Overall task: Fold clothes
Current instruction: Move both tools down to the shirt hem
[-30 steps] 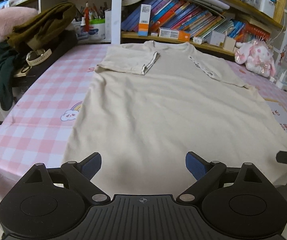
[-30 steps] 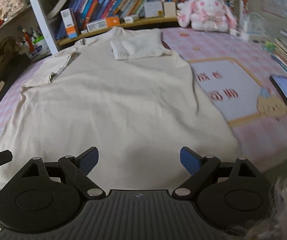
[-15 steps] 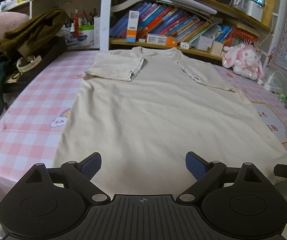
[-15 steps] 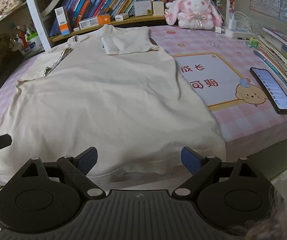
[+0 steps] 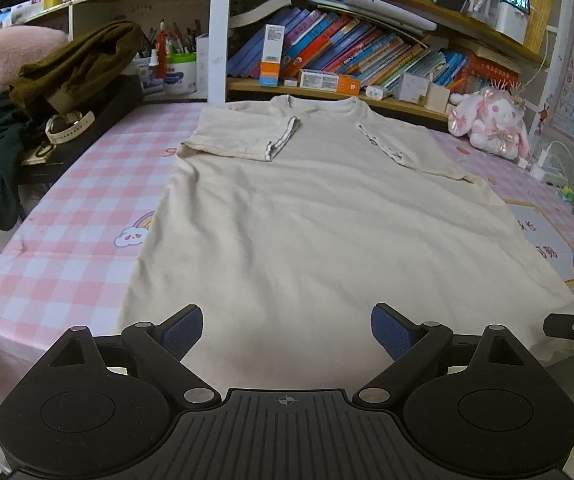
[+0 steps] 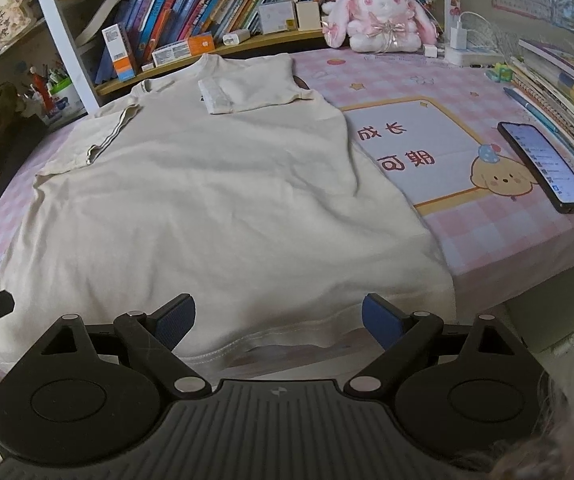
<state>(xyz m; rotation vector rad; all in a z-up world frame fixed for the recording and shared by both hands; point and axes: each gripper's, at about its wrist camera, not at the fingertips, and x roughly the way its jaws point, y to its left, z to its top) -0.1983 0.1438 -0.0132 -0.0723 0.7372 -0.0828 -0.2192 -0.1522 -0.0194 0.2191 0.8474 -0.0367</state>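
Both tongs, left tongs (image 5: 287, 326) and right tongs (image 6: 278, 318), wide apart, empty, above T-shirt (image 6: 207, 208) hem.

Beige cotton-like cloth T-shirt (image 5: 327, 216): matt, soft, few creases. Pink-white checked tablecloth (image 5: 67, 248): smooth, slight sheen, plastic-like. Black plastic left gripper (image 5: 287, 326): matt, ribbed blue pads. Pink plush rabbit (image 6: 383, 16) at 1 o'clock: fluffy. Black phone (image 6: 545, 166) at 3 o'clock: glossy screen.
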